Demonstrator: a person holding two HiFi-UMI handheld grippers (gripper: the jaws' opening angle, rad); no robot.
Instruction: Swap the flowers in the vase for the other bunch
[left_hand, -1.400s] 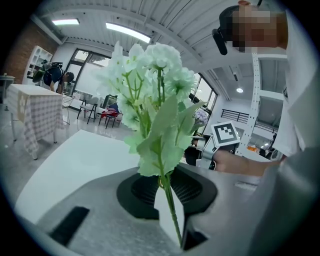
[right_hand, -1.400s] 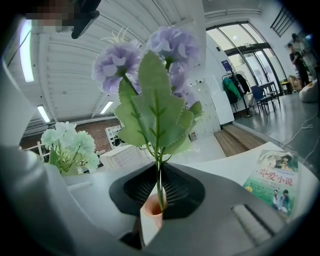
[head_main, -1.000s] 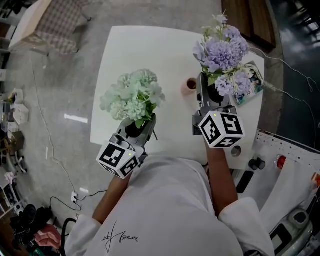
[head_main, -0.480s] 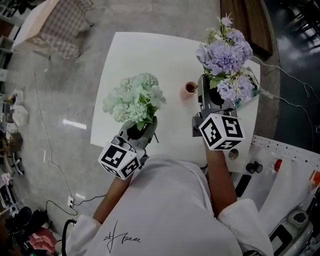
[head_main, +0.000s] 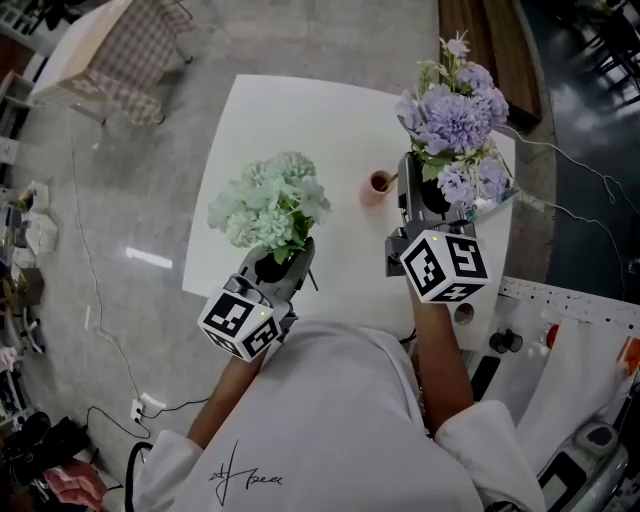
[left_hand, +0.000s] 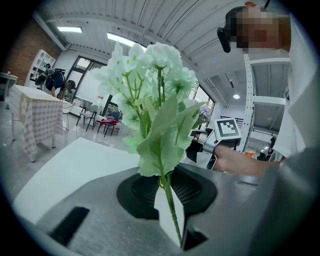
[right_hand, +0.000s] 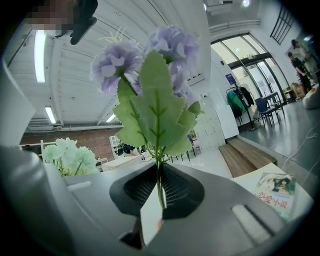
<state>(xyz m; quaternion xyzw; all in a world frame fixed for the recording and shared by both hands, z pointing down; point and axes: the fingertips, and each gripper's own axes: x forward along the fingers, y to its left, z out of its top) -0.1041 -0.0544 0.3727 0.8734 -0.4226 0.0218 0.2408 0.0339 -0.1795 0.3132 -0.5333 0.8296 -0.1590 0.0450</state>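
Separately, left gripper (left_hand: 171, 219) clamps green bunch (head_main: 268, 205), right gripper (right_hand: 157, 201) purple bunch (head_main: 452, 120).

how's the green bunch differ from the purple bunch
The green bunch is mint, in the left gripper; the purple bunch is lilac, in the right gripper. The green bunch is compact; the purple bunch has taller sprigs. Both are gripped by the stem.

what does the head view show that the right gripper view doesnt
Only the head view: the small pink vase, standing on the white table between the green bunch and the purple bunch.
Only the right gripper view: the purple bunch's stem pinched between the jaws of the right gripper, and the ceiling lights.
Both: the two bunches, held up side by side.
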